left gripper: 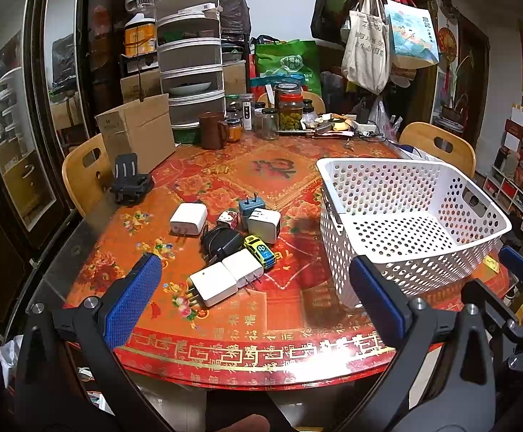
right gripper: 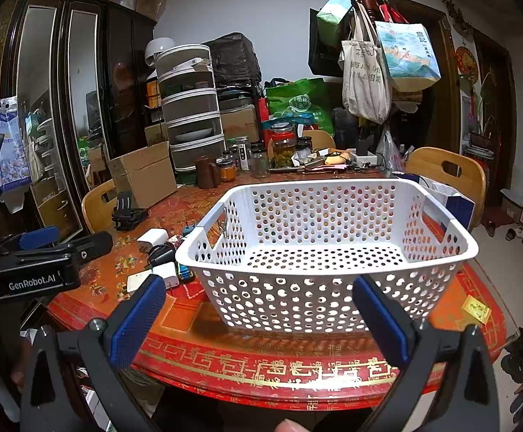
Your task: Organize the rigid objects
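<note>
Chargers and a small toy car lie in a loose cluster on the red patterned table (left gripper: 261, 345), left of a white perforated basket (left gripper: 405, 216) that holds nothing. Nearest the table's front edge two white plug adapters (left gripper: 225, 277) sit side by side, touching, prongs showing. The yellow toy car (left gripper: 260, 250) lies just behind them, beside a black charger with its cord (left gripper: 220, 241). Farther back are a white cube charger (left gripper: 189, 219), a grey-white adapter (left gripper: 265, 224), a blue plug (left gripper: 248, 206) and a small patterned cube (left gripper: 227, 219). The left gripper (left gripper: 254, 288) hovers over the front of the table with its blue-padded jaws spread wide, gripping nothing. The right gripper (right gripper: 258, 309) faces the basket's near wall, jaws likewise wide apart and bare. A black stand (left gripper: 130, 183) sits near a cardboard box (left gripper: 139, 133) at the table's left.
</note>
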Action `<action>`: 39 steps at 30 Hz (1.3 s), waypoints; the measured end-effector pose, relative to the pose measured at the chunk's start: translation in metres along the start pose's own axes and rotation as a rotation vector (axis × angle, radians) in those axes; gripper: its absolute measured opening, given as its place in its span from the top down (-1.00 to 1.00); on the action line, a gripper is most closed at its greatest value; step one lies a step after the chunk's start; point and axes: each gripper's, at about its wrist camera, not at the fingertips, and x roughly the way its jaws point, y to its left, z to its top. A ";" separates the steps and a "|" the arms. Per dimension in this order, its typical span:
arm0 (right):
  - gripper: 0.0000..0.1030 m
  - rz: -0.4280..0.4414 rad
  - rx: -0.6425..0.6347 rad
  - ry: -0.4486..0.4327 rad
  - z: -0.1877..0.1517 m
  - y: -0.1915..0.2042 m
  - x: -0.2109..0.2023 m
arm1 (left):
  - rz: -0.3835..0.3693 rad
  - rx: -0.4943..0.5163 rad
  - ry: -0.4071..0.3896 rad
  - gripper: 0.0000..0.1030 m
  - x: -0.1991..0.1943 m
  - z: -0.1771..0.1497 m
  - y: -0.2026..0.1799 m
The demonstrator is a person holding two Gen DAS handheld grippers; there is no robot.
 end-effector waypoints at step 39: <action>0.82 -0.272 0.191 0.313 0.030 -0.206 0.125 | 0.056 0.069 0.330 -1.00 0.199 -0.056 0.065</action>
